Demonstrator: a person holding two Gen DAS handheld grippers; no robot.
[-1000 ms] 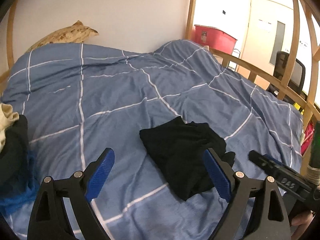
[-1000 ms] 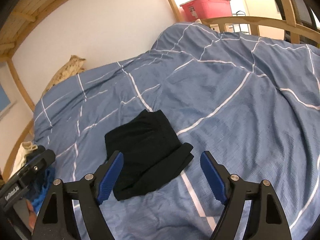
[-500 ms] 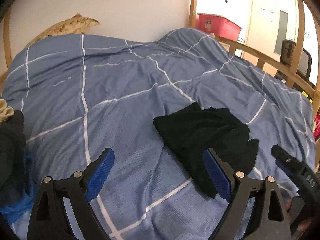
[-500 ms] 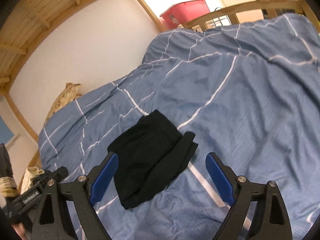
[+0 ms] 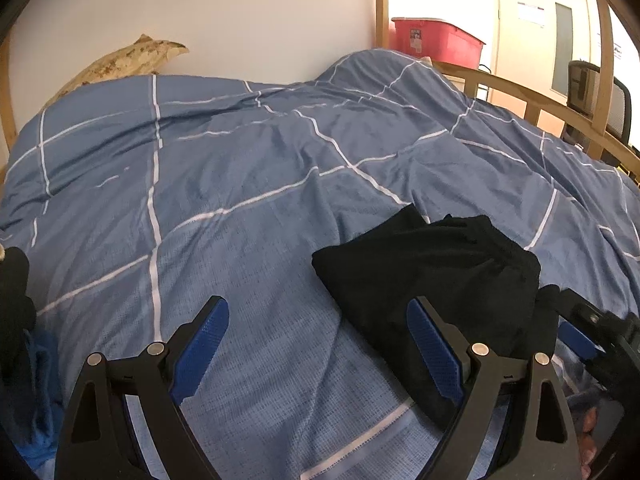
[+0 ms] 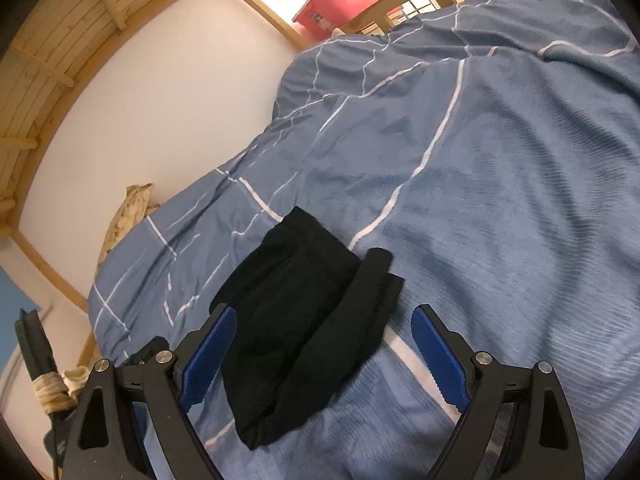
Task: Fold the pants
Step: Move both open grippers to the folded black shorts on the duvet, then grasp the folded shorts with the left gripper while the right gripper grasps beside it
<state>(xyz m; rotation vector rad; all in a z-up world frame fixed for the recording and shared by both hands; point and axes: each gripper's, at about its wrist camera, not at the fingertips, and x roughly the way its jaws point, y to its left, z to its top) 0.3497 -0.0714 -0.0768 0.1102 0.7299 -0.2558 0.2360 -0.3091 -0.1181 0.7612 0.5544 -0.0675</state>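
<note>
Blue checked duvet (image 5: 224, 208) covered the whole bed, rumpled, with a wooden bed frame (image 5: 516, 92) curving round it and a pale wall behind. At the far end a red storage bin (image 5: 436, 42) stood beyond the rail, and a mottled tan pillow (image 5: 128, 60) leaned against the wall. Folded black pants (image 6: 304, 312) lay on the duvet near its front edge. Both tools hung just above the cloth: the left gripper (image 5: 318, 344) spread wide beside the pants, the right gripper (image 6: 324, 354) equally wide, its blue pads either side of the bundle, pressing nothing
</note>
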